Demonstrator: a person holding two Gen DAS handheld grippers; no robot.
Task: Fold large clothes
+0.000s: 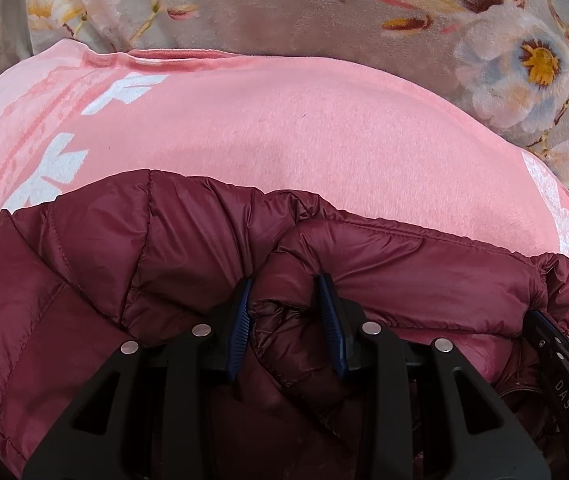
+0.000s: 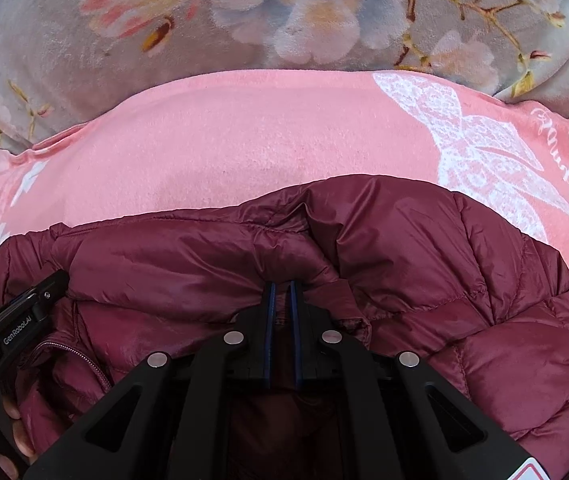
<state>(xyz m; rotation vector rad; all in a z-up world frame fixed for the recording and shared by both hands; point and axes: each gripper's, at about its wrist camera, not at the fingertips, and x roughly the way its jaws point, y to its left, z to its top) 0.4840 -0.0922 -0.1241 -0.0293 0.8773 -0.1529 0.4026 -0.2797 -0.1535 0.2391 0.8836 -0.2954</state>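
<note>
A maroon puffer jacket (image 1: 404, 264) is lying bunched on a pink blanket (image 1: 268, 128), which is itself spreading over a grey floral cover (image 1: 268, 12). The jacket is filling the near half of both wrist views, its far edge running in an uneven, puffy line across the pink cloth.

The left gripper (image 1: 284, 280) is pinching a thick fold of the jacket, its blue-padded fingers (image 1: 240, 320) standing a moderate way apart with quilted fabric bulging between them. The right gripper (image 2: 282, 284) is clamping a thin ridge of the same jacket, its fingers (image 2: 269, 320) sitting almost together with only a sliver of cloth in the gap. Each gripper is showing at the edge of the other's view, so the two are working close beside one another along the same edge.

Beyond the jacket's far edge, the pink blanket is lying smooth and bare up to its own hem, giving open room ahead. White printed motifs, a lacy butterfly (image 2: 480, 148) among them, are marking its sides. In the right wrist view a zipper (image 2: 76, 354) is showing on the jacket near the left gripper, and fingertips of the person's hand (image 2: 16, 432) are peeking in at the lower left.
</note>
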